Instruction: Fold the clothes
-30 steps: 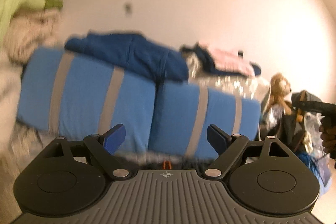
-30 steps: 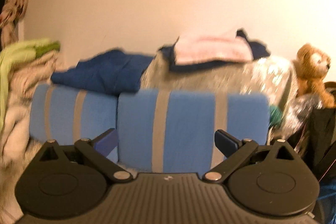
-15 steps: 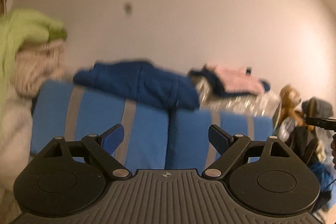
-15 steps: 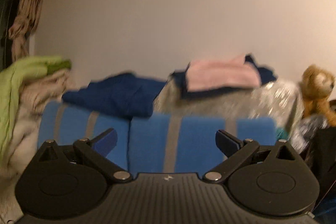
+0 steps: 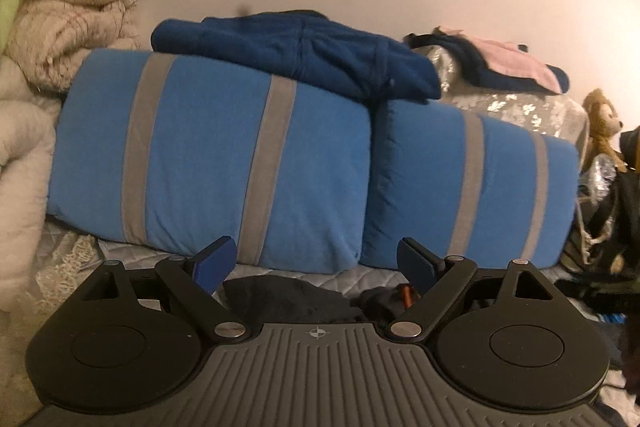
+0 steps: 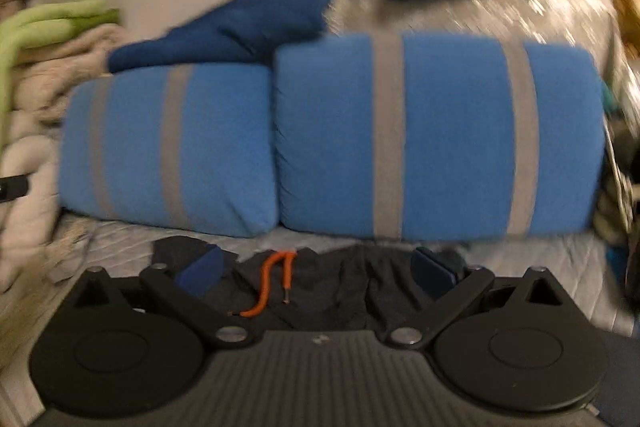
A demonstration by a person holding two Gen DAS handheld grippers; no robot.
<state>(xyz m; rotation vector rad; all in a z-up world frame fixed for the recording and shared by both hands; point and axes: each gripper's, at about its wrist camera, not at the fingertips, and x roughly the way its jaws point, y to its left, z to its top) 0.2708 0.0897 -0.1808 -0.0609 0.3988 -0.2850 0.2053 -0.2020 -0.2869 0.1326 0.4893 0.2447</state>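
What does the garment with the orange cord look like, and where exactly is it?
Find the two blue cushions with grey stripes standing against the wall. On the grey quilted bedding just in front of them lies a crumpled dark garment. Unlike the navy clothes piled above the cushions, it has a bright orange drawstring curling across it.

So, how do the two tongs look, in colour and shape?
Both alike. The left tongs and right tongs each have a ribbed grey base with a small crosshair mark, two round black discs, black link arms with silver pivots, and blue pads.
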